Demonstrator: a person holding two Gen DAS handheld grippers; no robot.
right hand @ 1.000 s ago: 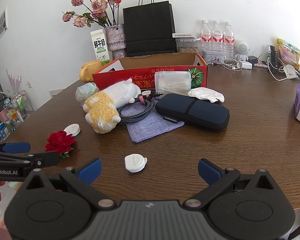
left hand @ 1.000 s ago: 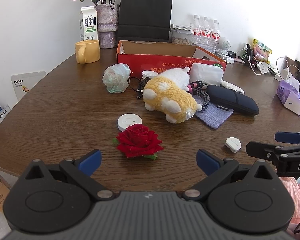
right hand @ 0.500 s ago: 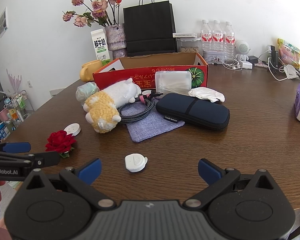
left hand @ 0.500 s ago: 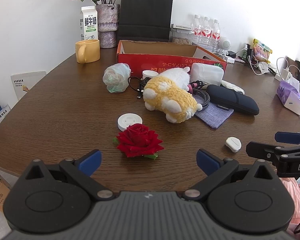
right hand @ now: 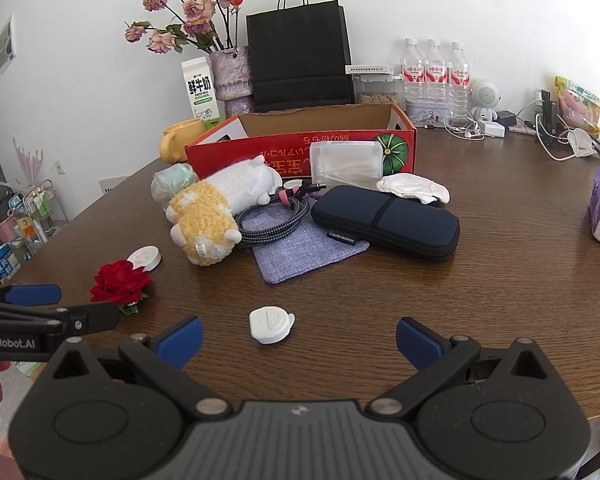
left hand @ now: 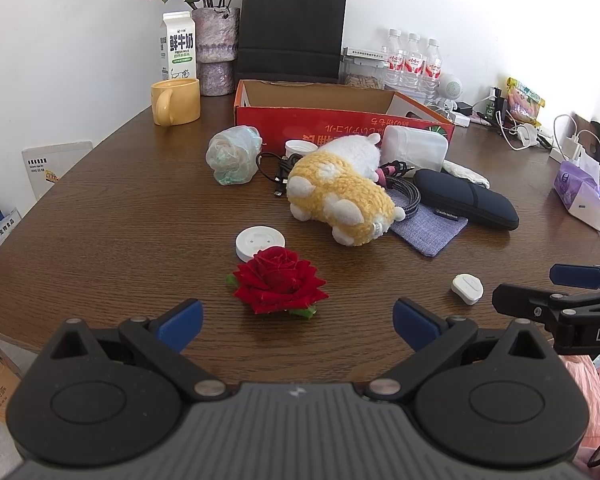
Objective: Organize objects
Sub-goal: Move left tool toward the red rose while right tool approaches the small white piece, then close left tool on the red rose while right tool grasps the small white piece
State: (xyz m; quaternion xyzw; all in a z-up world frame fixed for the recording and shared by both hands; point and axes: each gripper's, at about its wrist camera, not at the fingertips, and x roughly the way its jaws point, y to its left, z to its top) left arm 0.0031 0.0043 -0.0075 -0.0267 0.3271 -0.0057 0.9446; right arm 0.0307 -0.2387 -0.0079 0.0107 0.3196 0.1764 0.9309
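A red rose (left hand: 278, 280) lies on the brown table just ahead of my open, empty left gripper (left hand: 298, 326); it also shows in the right wrist view (right hand: 120, 282). A white round disc (left hand: 259, 242) lies behind the rose. A small white tag (right hand: 270, 324) lies just ahead of my open, empty right gripper (right hand: 298, 340). Further back lie a yellow-and-white plush toy (left hand: 340, 196), a dark case (right hand: 386, 220), a purple-grey pouch (right hand: 304, 248), cables (right hand: 268, 222) and a clear plastic box (right hand: 346, 164), in front of an open red cardboard box (left hand: 340, 120).
A yellow mug (left hand: 176, 101), milk carton (left hand: 179, 46), flower vase (left hand: 215, 50) and black paper bag (left hand: 292, 28) stand at the back. Water bottles (right hand: 434, 72), chargers and wires (right hand: 556, 136) crowd the back right. A purple tissue pack (left hand: 582, 198) sits at the right edge.
Both grippers have stayed almost still; the views have shifted only slightly. Nothing on the table has moved.
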